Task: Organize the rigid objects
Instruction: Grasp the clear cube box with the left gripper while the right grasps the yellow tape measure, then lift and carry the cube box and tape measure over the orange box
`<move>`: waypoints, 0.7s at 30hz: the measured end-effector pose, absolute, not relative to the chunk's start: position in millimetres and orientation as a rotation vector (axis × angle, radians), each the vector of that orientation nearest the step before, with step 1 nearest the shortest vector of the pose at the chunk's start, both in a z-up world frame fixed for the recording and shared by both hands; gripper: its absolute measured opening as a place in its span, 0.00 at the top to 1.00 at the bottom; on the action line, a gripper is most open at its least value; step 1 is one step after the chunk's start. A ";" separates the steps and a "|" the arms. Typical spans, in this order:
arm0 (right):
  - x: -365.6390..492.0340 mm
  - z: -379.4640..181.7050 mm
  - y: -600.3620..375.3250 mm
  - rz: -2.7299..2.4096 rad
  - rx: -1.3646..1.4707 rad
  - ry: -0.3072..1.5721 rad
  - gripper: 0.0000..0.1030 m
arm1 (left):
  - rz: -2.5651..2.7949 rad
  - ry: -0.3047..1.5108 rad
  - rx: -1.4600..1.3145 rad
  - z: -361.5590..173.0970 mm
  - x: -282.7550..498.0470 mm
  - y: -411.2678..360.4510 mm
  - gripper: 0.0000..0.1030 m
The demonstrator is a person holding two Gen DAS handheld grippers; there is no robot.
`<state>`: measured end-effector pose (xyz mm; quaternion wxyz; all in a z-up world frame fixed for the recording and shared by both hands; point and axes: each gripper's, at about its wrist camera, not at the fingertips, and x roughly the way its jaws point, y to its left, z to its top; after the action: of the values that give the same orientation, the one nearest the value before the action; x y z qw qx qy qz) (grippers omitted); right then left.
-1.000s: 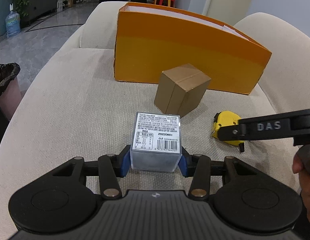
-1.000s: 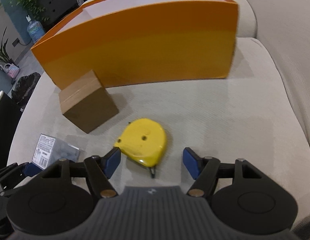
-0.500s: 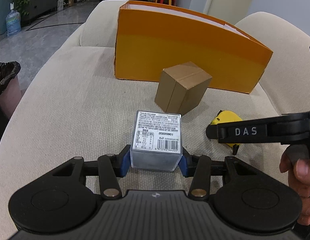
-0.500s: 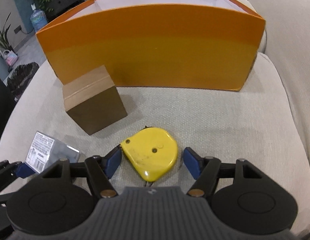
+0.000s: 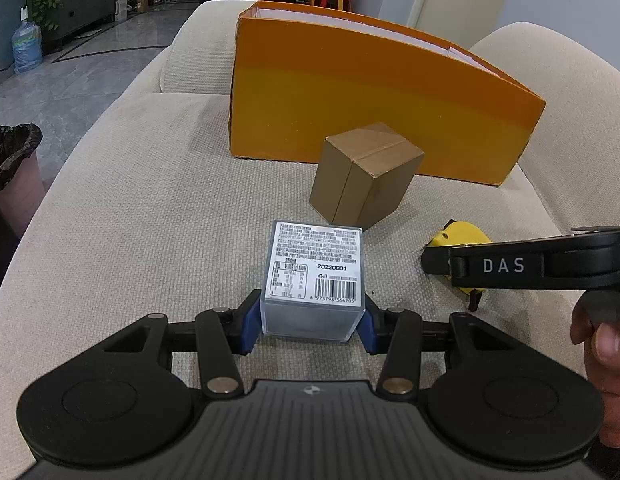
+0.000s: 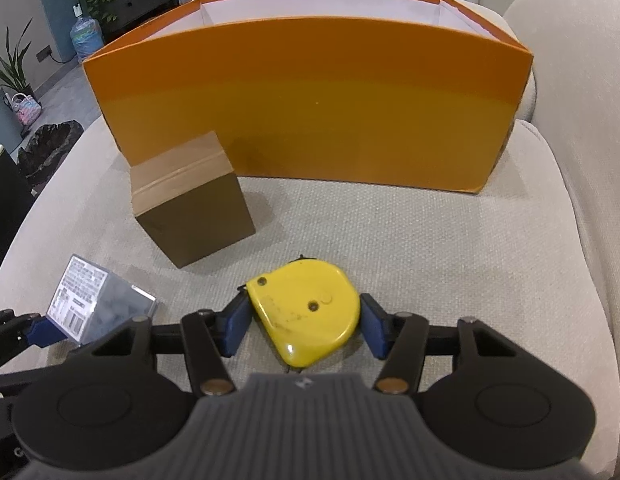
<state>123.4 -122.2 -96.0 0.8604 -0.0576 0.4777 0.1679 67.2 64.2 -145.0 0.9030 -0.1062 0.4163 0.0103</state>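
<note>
Your left gripper [image 5: 313, 322] grips the clear labelled box [image 5: 315, 278] between its pads. Your right gripper [image 6: 304, 322] closes on the yellow tape measure [image 6: 306, 312]. Ahead of both stand the brown carton [image 6: 190, 208] and the orange box [image 6: 310, 108].

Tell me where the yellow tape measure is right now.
In the right wrist view the yellow tape measure lies on the sofa cushion between the right gripper pads, in front of the orange box and right of the brown carton.

The right gripper [image 6: 301, 318] has moved forward — its blue pads [image 6: 237, 322] now close against the yellow tape measure [image 6: 306, 312] on both sides.
</note>
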 end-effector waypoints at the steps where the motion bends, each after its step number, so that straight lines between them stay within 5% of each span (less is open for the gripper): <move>1: 122.4 -95.8 -123.2 0.353 -0.118 1.004 0.44 | 0.021 0.860 -0.215 -145.0 67.2 63.9 0.48; 21: 108.9 -77.1 -142.6 0.361 -0.085 1.013 0.45 | 0.048 0.833 -0.259 -122.9 58.2 78.7 0.48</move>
<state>108.9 -142.6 -77.1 0.8581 -0.0404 0.4822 0.1718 58.2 78.7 -122.9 0.9061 -0.1253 0.4034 0.0232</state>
